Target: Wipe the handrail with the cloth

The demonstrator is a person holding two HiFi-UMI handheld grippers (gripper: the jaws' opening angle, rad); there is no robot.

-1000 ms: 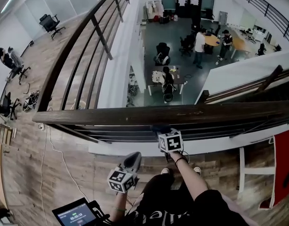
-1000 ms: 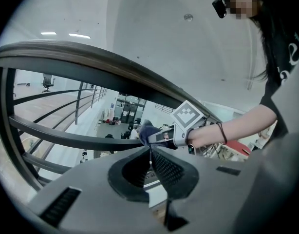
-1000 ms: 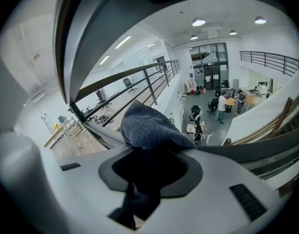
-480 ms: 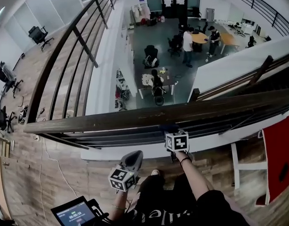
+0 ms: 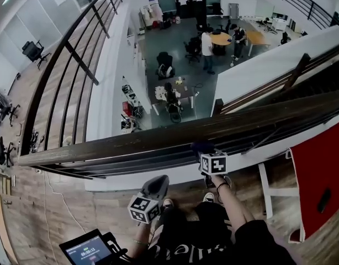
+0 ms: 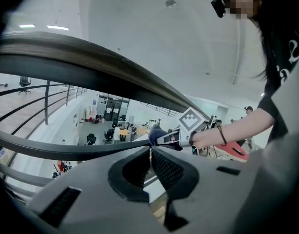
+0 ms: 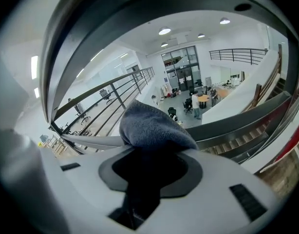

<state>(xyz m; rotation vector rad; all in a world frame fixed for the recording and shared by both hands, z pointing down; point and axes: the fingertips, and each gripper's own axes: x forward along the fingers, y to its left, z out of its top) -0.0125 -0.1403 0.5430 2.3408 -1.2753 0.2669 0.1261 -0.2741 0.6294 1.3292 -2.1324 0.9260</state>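
Wooden floor [image 5: 26, 220] overlooks a lower office [image 5: 180, 59] with desks [image 5: 219, 37].

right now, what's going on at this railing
A person stands at a balcony's dark handrail, holding two grippers. The right gripper is shut on a blue-grey cloth, held against the rail's near edge. The left gripper is shut, empty, and hangs lower, off the rail.

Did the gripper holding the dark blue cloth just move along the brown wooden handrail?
Yes. The right gripper, shut on the dark blue cloth, slid rightward along the brown handrail: earlier left of the dark stair post, now directly below it.
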